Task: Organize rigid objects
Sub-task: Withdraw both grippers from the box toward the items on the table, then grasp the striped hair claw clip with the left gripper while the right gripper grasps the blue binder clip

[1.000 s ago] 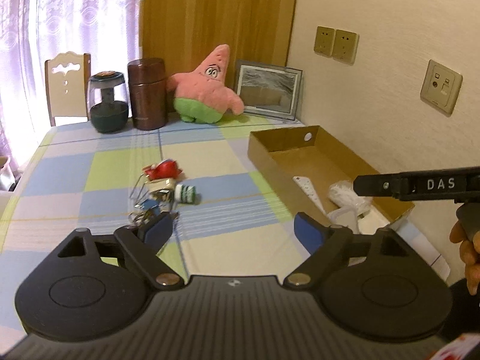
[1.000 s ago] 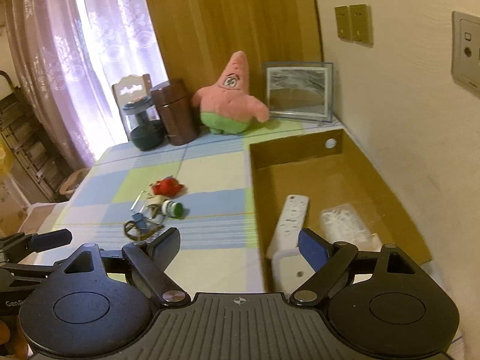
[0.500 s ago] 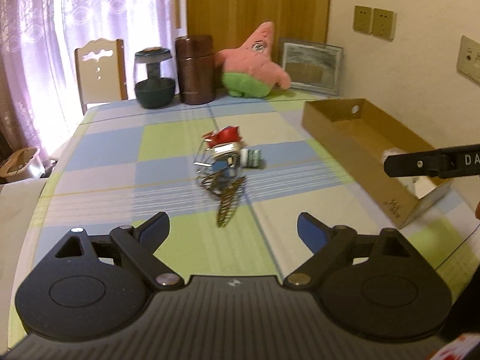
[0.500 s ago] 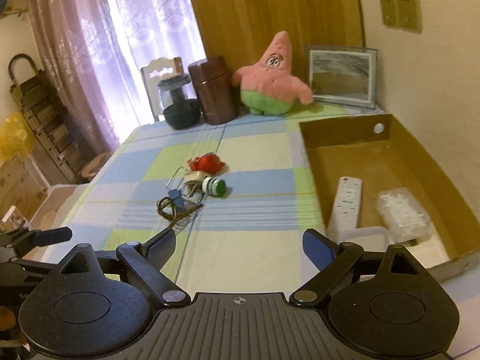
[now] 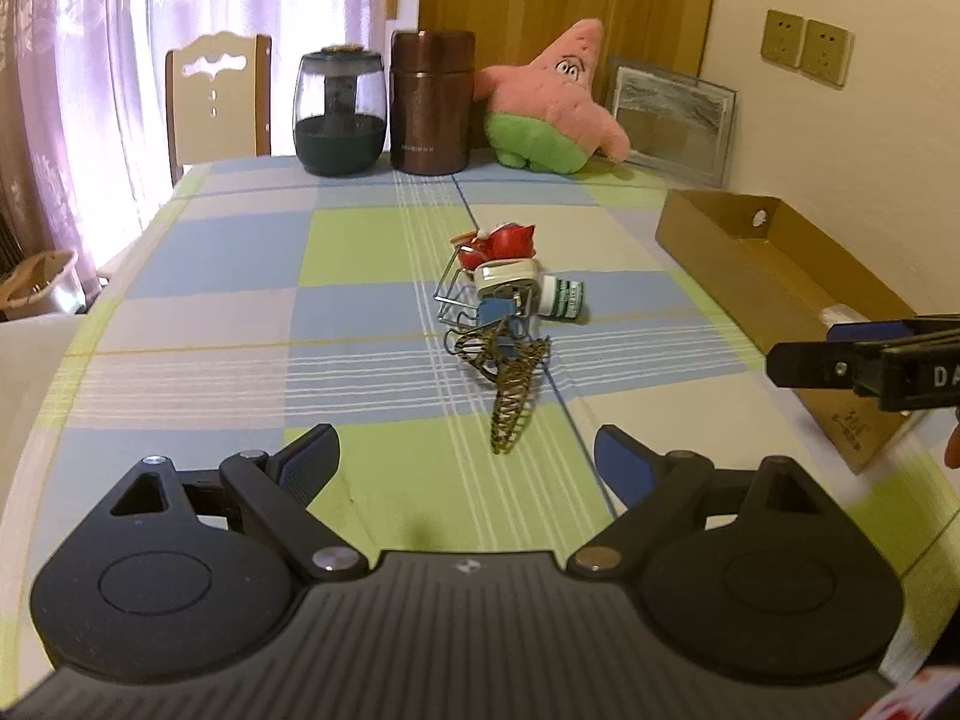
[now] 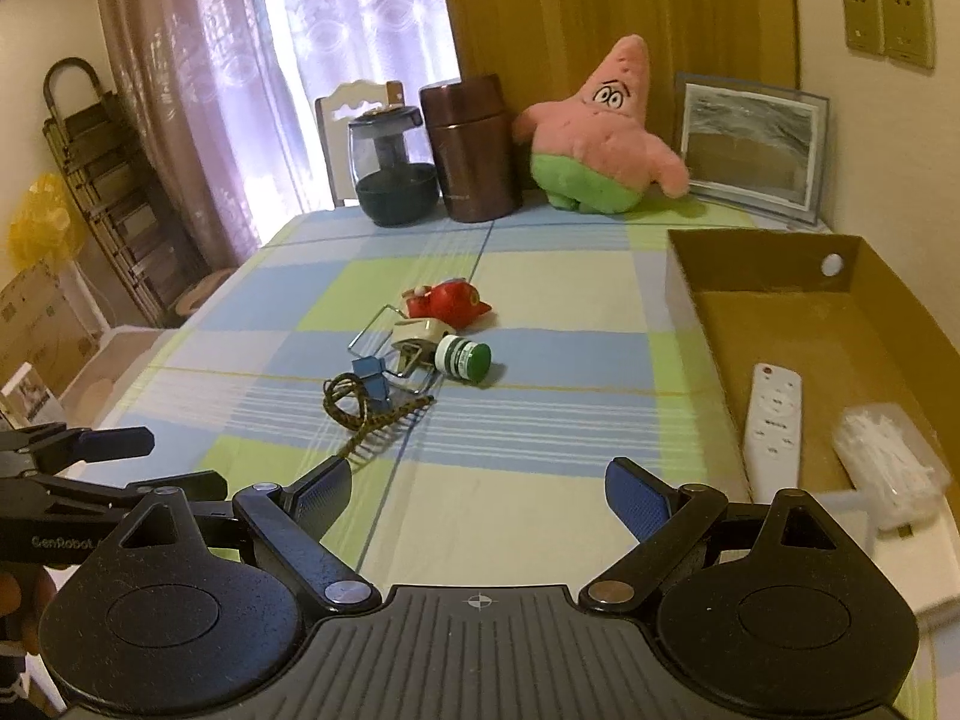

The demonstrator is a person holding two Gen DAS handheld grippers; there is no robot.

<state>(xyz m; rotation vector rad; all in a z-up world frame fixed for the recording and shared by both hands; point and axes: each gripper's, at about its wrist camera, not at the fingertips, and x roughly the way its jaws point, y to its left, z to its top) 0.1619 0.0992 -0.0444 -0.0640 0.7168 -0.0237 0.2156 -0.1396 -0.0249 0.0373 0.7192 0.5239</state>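
A small pile of rigid things is lying mid-table on the checked cloth, well left of the cardboard box. In the pile, a red toy is sitting at the far end, a white plug is lying just in front of it, and a green-capped bottle is lying on its side just right of the plug. A blue clip is resting on the near side of the plug, touching a coil of patterned cord that is trailing toward the cameras. A wire frame is sitting under the plug.

Inside the box, a white remote and a clear packet are lying at the near end.

The right gripper is hovering over bare cloth, nearer the box than the left, its jaws standing wide with nothing between them. The left gripper is hovering before the cord's near end, jaws likewise wide and holding nothing.
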